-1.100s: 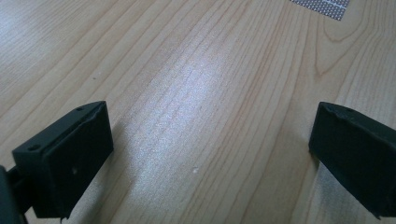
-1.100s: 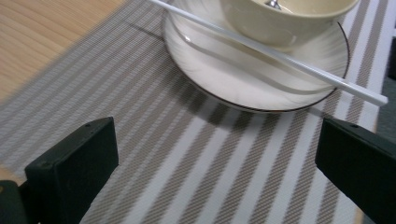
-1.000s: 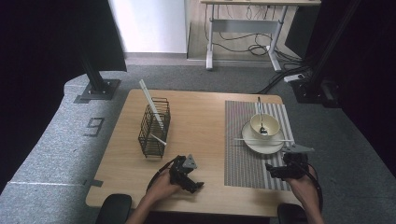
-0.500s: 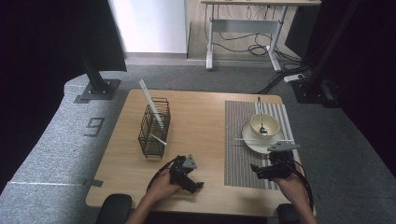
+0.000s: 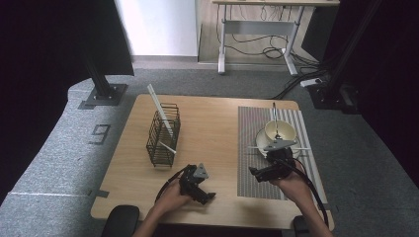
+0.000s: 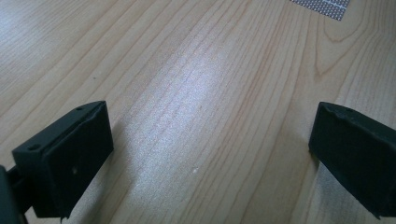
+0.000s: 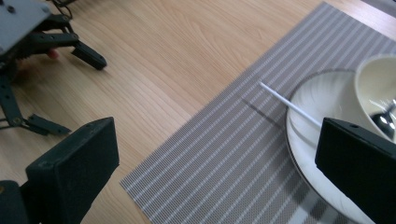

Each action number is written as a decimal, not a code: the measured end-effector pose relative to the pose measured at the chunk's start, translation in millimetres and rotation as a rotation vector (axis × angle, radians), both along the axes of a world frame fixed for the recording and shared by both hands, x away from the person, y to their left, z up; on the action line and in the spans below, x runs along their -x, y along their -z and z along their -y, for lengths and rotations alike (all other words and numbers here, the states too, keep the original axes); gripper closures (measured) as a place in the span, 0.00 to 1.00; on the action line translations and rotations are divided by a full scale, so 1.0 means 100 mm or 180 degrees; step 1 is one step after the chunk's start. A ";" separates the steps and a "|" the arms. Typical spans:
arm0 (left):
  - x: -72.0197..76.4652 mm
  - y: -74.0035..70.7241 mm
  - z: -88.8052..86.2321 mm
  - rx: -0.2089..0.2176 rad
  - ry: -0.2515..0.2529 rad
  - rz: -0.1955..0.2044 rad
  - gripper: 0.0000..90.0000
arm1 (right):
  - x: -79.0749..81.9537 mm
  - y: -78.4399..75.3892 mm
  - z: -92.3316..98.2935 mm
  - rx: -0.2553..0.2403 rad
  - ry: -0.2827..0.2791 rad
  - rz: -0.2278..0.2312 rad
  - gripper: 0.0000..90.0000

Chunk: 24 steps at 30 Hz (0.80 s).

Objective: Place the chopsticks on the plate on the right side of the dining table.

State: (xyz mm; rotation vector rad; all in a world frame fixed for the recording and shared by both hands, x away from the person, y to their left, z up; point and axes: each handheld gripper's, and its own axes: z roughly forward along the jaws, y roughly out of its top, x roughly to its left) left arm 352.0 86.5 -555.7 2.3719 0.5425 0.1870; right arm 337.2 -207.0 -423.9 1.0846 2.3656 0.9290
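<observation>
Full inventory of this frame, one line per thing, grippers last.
Table: 1, light wood, centre of the floor.
Placemat: 1, grey striped, right half of the table.
Plate: 1, white with a dark rim, on the placemat.
Bowl: 1, cream, on the plate.
Spoon: 1, metal, standing in the bowl.
Chopstick: 1, white, lying across the plate rim.
Wire basket: 1, dark, left half of the table, with white sticks in it.
Desk: 1, metal legs, beyond the table.
Left gripper: 1, black, open, near table edge.
Right gripper: 1, black, open, over the placemat.
</observation>
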 end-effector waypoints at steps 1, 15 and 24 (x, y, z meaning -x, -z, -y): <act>0.00 0.00 0.00 0.0000 0.0000 0.0000 0.00 | -0.02 -0.01 -0.04 0.0019 -0.0023 -0.0003 0.00; 0.00 0.00 0.00 0.0001 -0.0002 -0.0001 0.00 | -0.24 -0.12 -0.44 0.0020 -0.0315 -0.0101 0.00; 0.00 0.00 0.00 -0.0003 0.0001 0.0003 0.00 | -0.34 -0.20 -0.69 -0.0022 -0.0545 -0.0135 0.00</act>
